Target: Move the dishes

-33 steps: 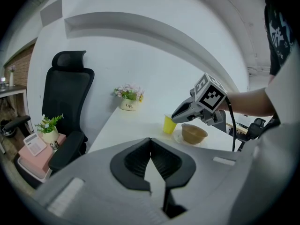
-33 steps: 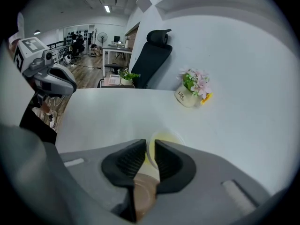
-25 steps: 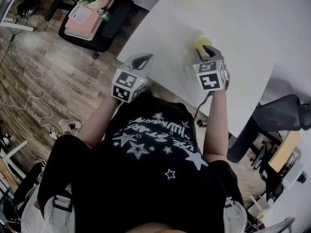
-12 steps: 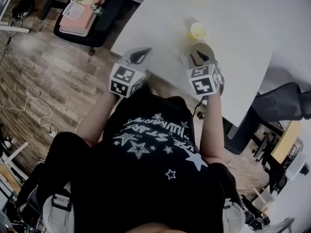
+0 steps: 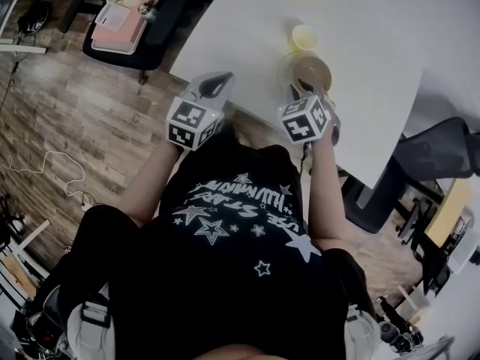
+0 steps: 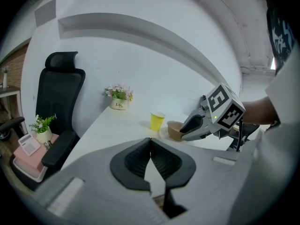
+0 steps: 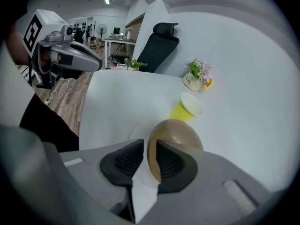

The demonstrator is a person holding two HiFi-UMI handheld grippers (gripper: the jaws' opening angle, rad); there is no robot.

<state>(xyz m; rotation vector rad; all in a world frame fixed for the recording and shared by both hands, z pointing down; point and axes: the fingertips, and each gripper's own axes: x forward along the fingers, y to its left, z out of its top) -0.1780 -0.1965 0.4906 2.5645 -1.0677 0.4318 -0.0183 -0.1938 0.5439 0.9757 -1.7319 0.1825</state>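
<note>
Right gripper point(image 7: 149, 149) jaws clamped on the near rim of the round brown bowl point(image 7: 178, 132), tilted over the smooth white table point(image 7: 117, 102); left gripper point(image 6: 150, 142) closed, empty (at the table's left edge). Risk: a rim-only hold lets the bowl pivot, or knock the yellow paper cup point(image 7: 188, 108) just beyond; wood-plank floor point(image 5: 67, 126), black office chair point(image 7: 159, 43) at the far side.
</note>
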